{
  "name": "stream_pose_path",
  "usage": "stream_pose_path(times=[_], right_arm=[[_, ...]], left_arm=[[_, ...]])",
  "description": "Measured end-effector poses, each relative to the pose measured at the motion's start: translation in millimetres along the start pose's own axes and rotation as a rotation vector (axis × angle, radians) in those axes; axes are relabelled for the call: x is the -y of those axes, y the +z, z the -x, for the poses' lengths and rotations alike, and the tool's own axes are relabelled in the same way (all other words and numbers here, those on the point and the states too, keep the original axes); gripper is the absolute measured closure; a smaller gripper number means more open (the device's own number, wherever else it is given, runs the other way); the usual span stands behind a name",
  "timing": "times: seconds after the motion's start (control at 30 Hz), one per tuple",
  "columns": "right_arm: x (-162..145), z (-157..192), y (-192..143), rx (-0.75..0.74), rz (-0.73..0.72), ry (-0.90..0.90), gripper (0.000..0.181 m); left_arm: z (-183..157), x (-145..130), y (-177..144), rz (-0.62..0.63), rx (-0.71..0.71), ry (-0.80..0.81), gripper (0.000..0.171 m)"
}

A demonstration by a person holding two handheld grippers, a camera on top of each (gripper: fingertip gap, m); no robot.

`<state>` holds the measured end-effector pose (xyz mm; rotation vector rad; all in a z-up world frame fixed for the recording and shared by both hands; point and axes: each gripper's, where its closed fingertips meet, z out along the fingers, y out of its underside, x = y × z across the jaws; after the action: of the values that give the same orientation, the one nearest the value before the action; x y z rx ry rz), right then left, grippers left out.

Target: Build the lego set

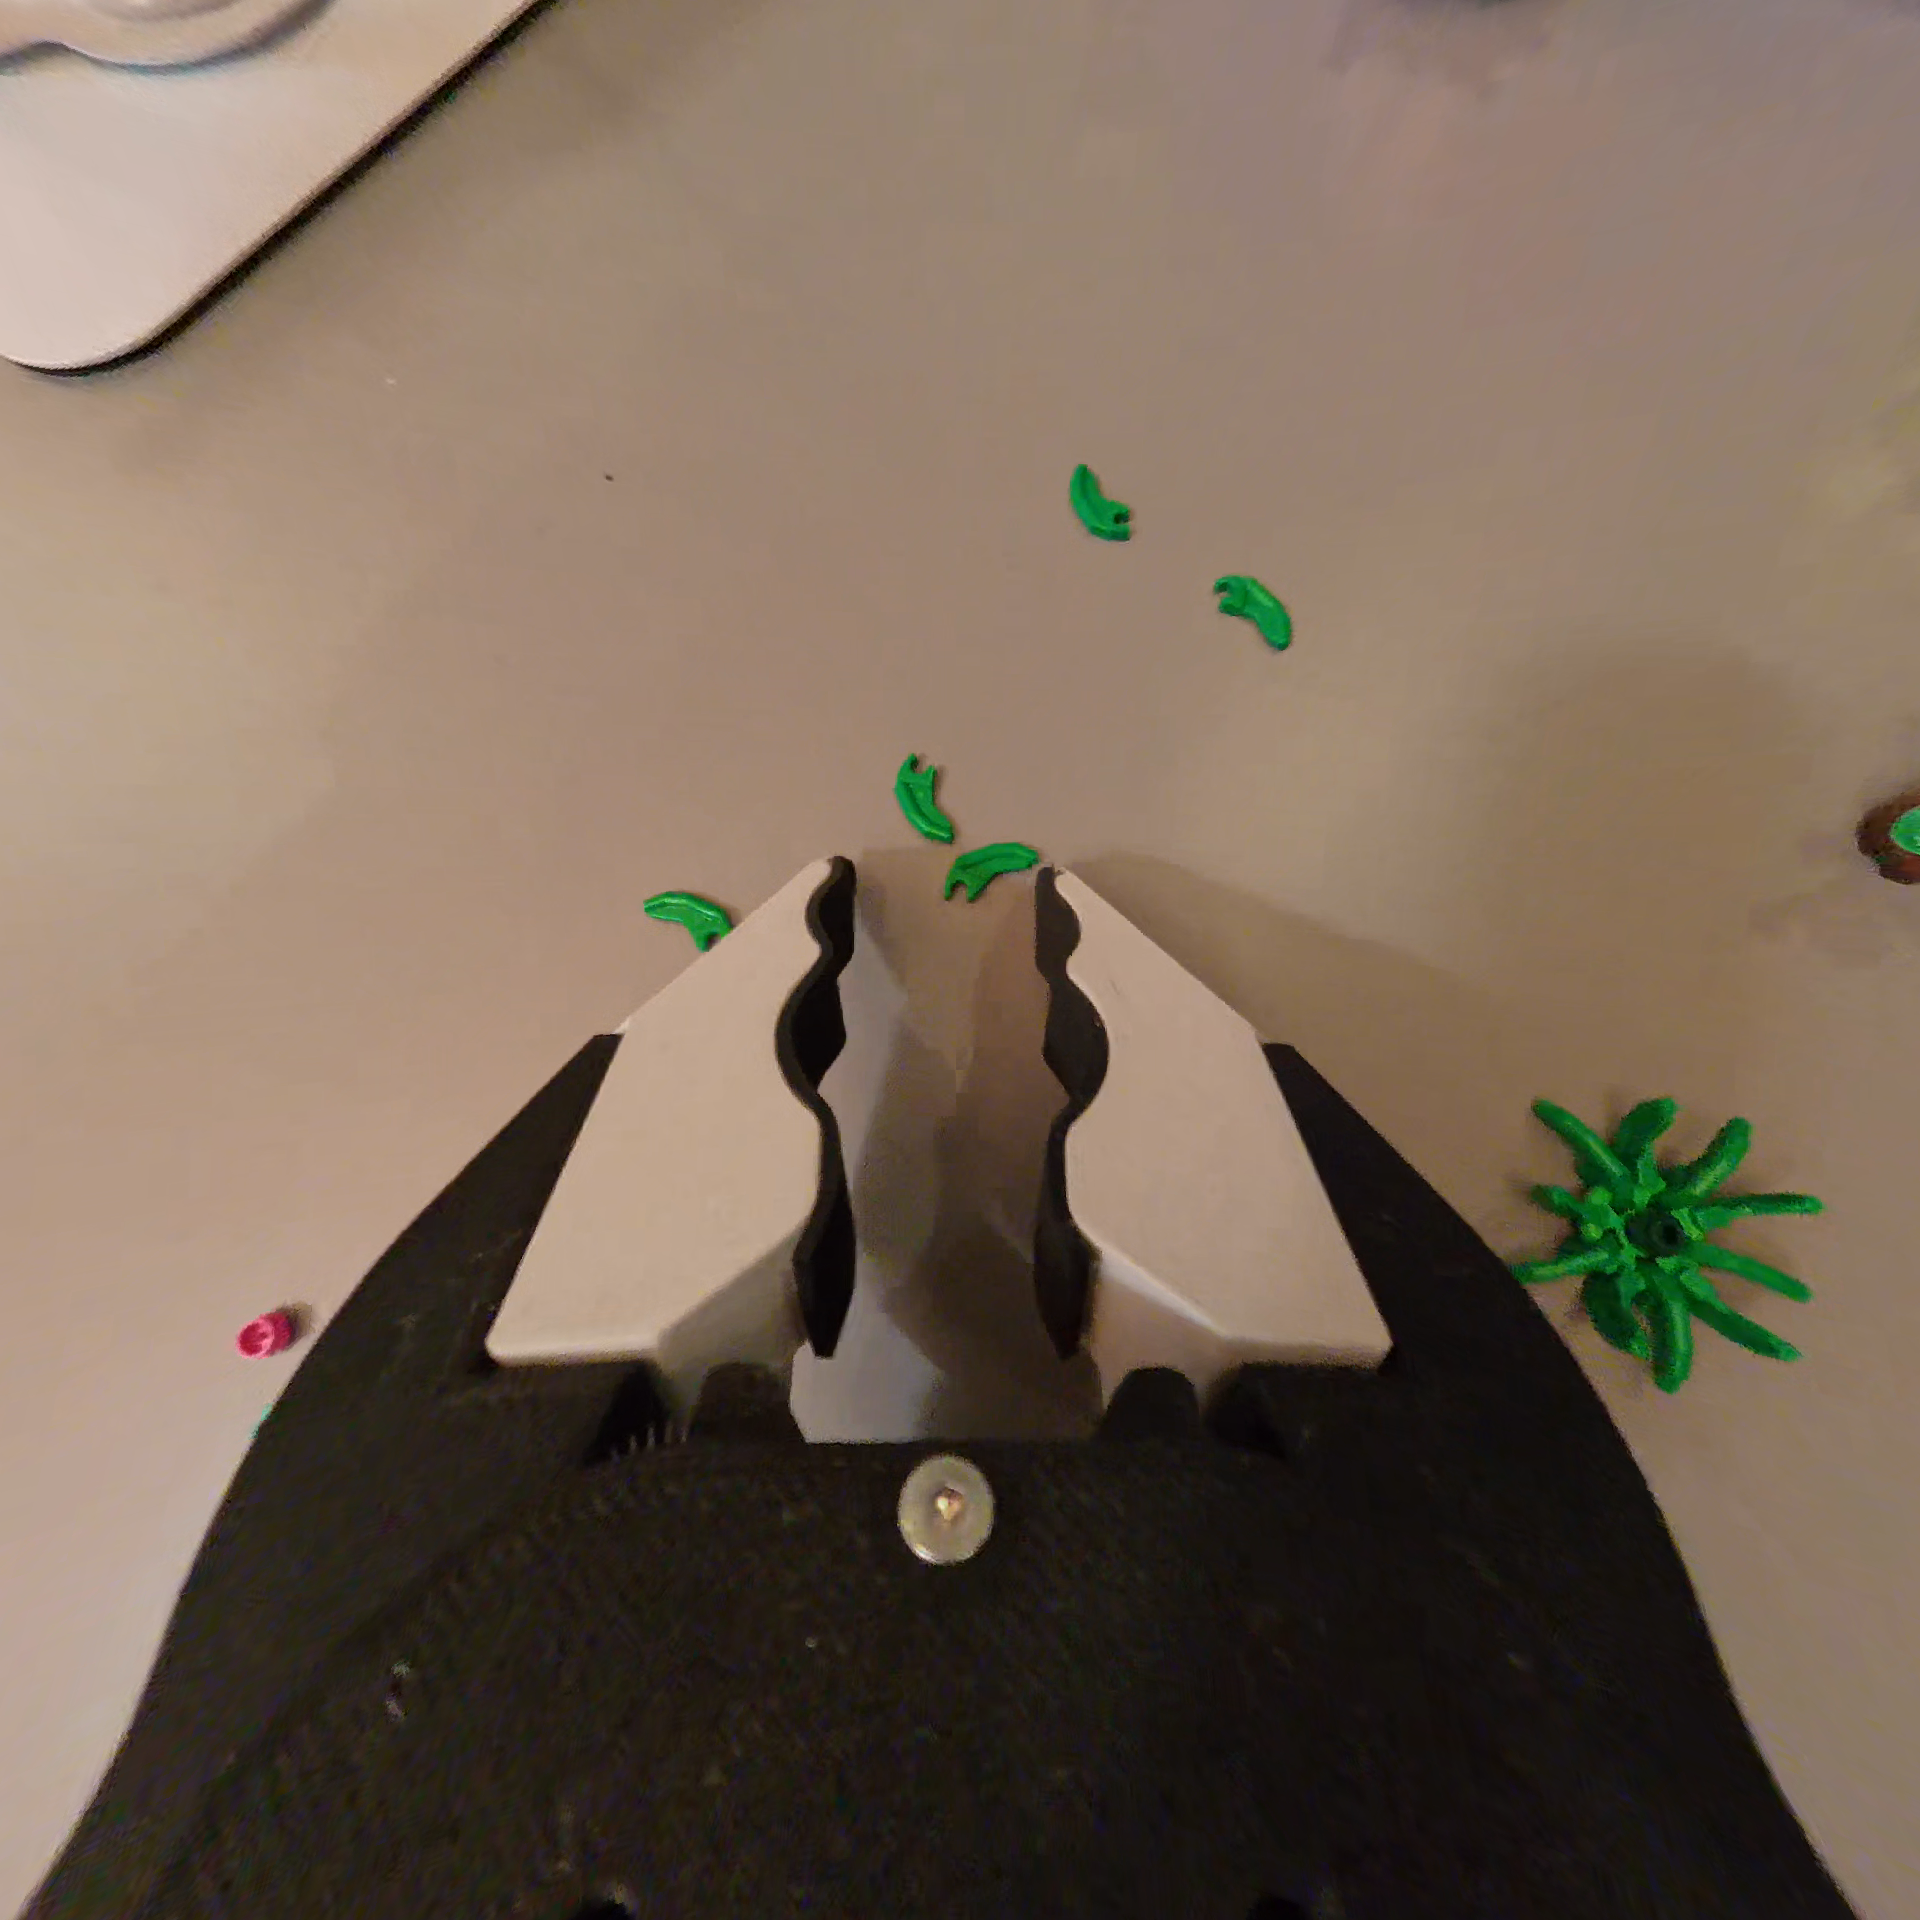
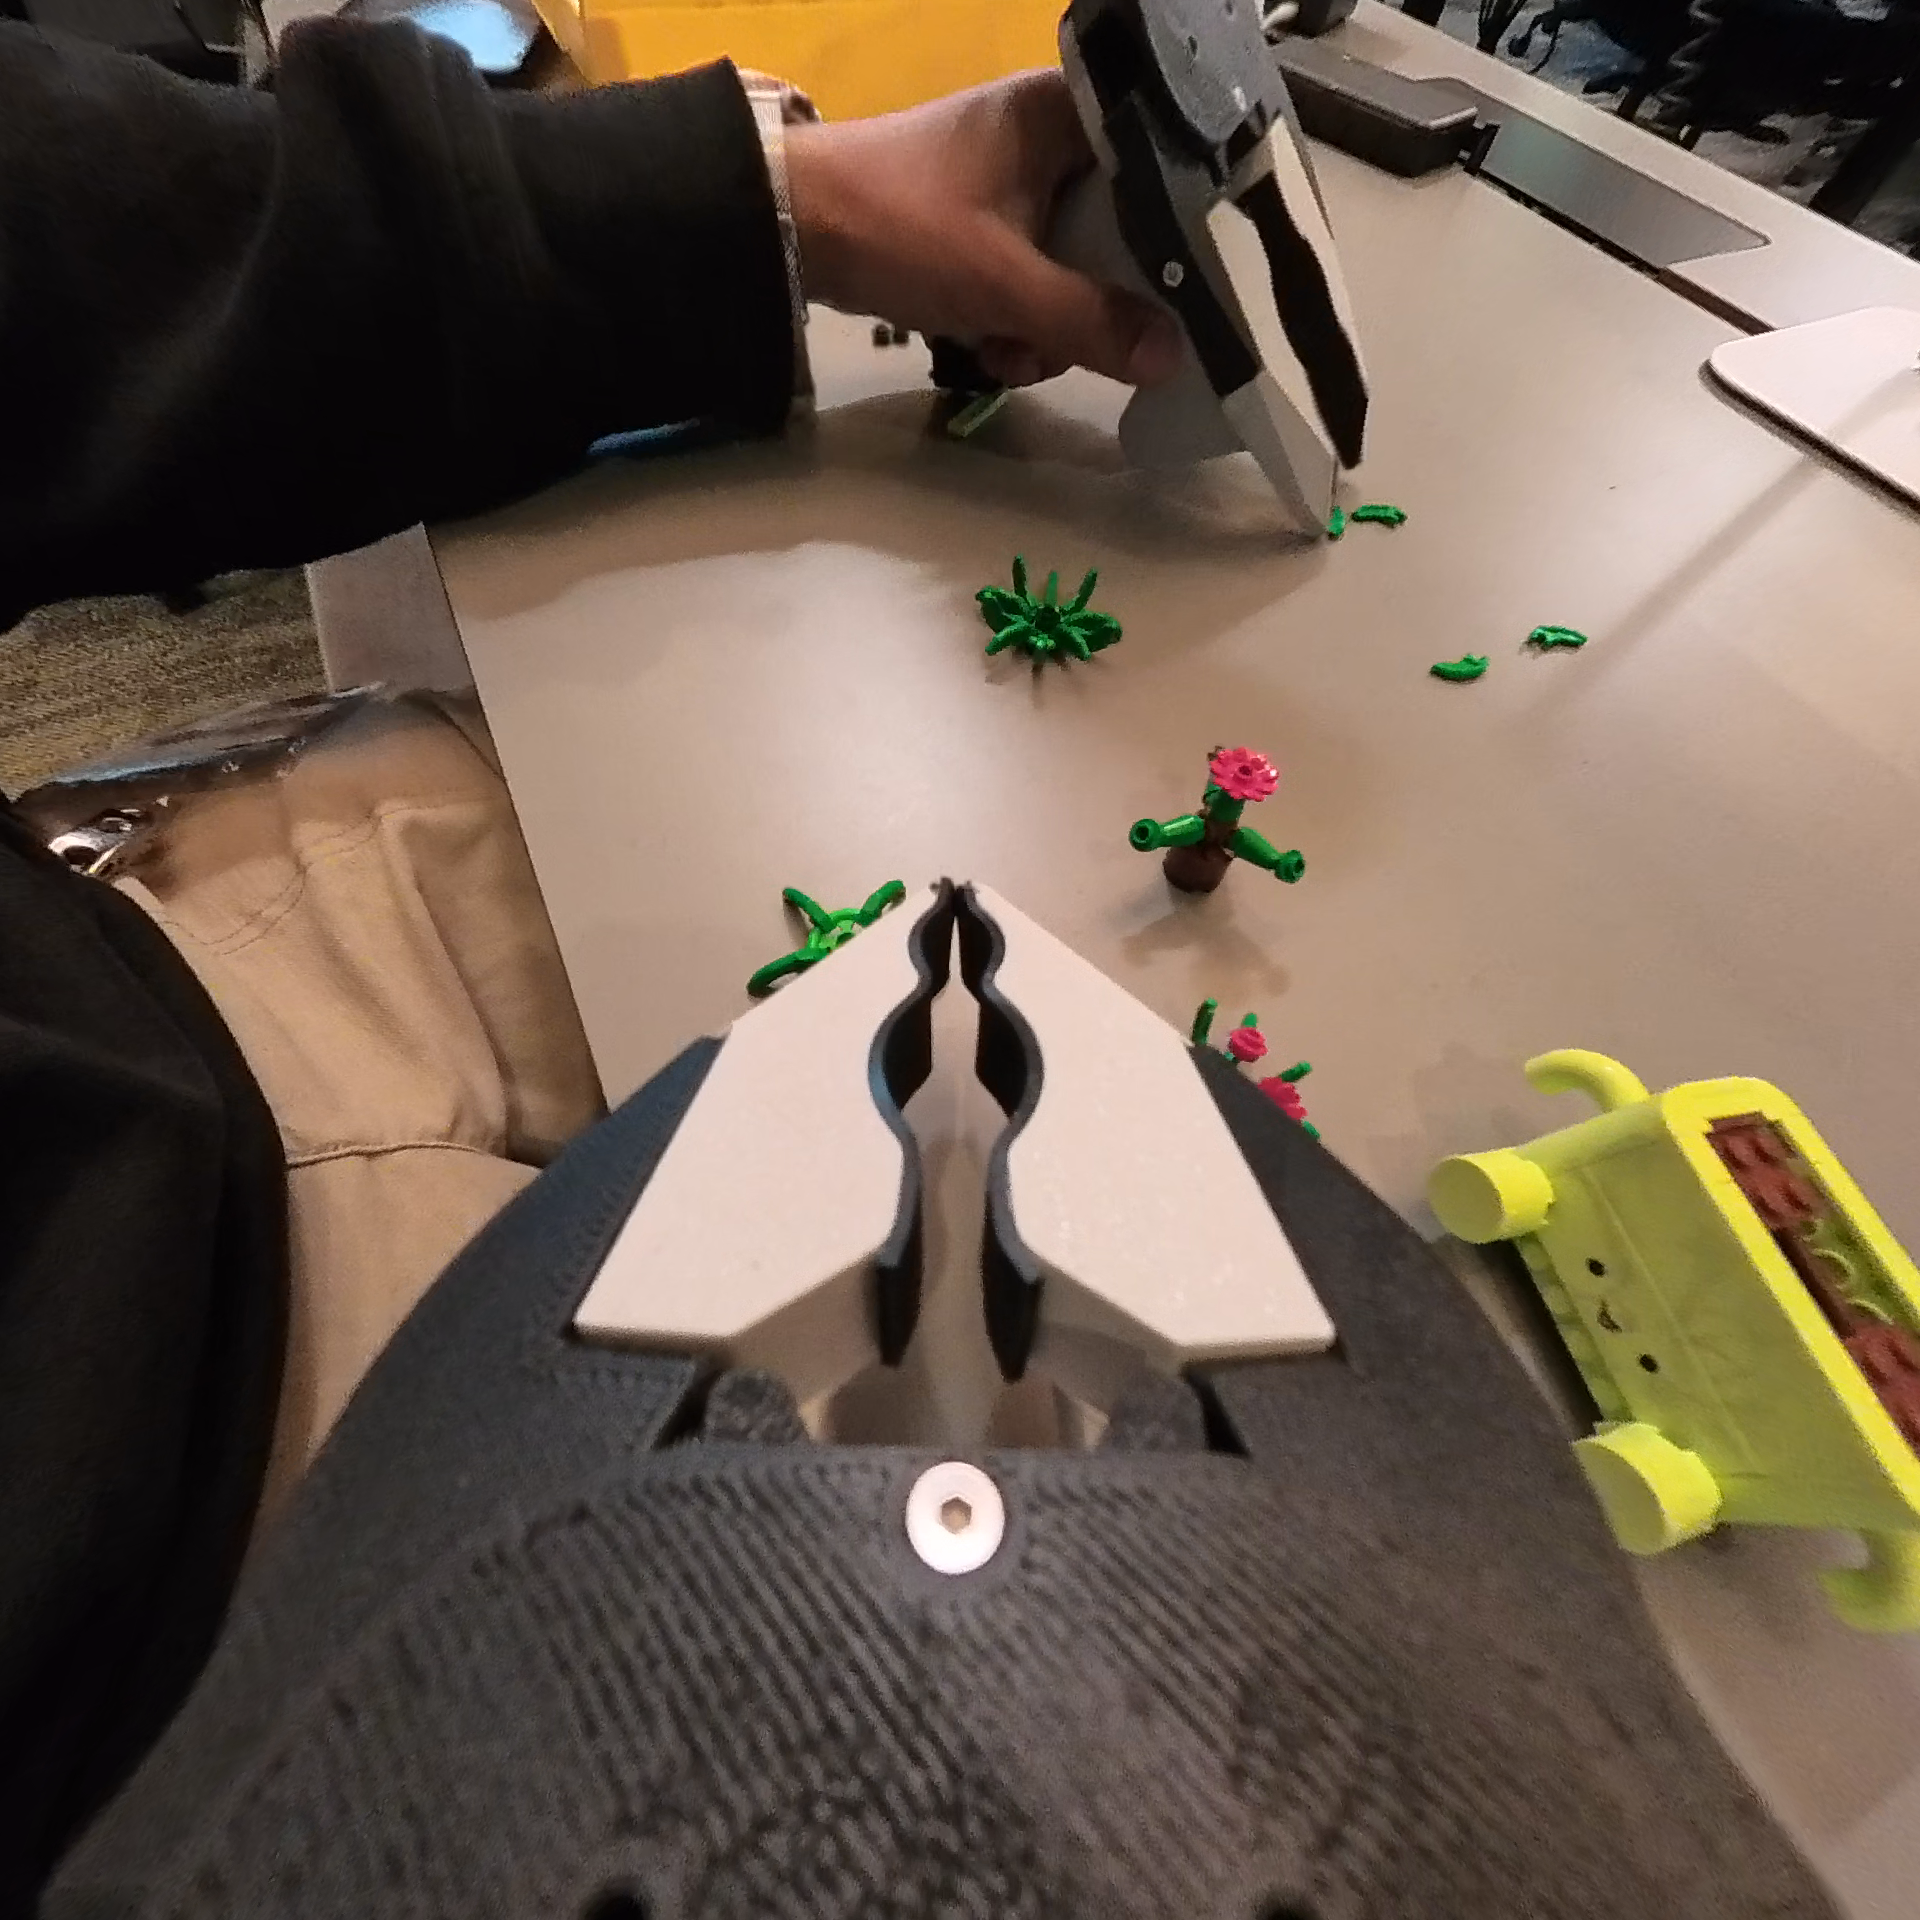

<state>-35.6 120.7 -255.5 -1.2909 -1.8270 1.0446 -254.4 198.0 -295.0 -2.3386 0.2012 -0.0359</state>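
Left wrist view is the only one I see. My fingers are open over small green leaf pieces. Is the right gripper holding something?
Observer: No. The right gripper is shut, and nothing shows in its grip.
Operator: At my right edge, a brown thing is cut off. What is it?
Observer: Most likely the brown base of a small plant. It stands upright, with green branches and one pink flower on top.
Operator: Is anything else near the right gripper?
Observer: Yes, a lime-green planter lies on its side to the right of it, with brown pieces inside.
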Motion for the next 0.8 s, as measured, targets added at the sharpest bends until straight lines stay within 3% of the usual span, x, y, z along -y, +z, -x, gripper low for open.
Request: stream_pose_path(times=[0.13,0.27,0.5,0.67,0.8], right_arm=[[-2.0,0.4,1.9,-0.01,0.017,-0.016,0.181],[-3.6,1.5,3.3,-0.017,0.032,-0.035,0.181],[-5.5,2.7,5.2,-0.036,0.049,-0.074,0.181],[-6.6,3.8,6.2,-0.059,0.059,-0.116,0.181],[-7.3,4.5,6.9,-0.076,0.065,-0.146,0.181]], left_arm=[[-18.1,-5.2,-3.9,0.011,-0.111,0.008,0.153],[-11.9,-1.2,-3.1,-0.011,-0.051,0.035,0.149],[-25.2,2.4,1.9,0.016,-0.075,0.012,0.145],[-28.9,6.0,7.5,0.055,-0.048,-0.073,0.138],[-24.3,6.5,8.6,0.062,0.004,-0.089,0.154]])
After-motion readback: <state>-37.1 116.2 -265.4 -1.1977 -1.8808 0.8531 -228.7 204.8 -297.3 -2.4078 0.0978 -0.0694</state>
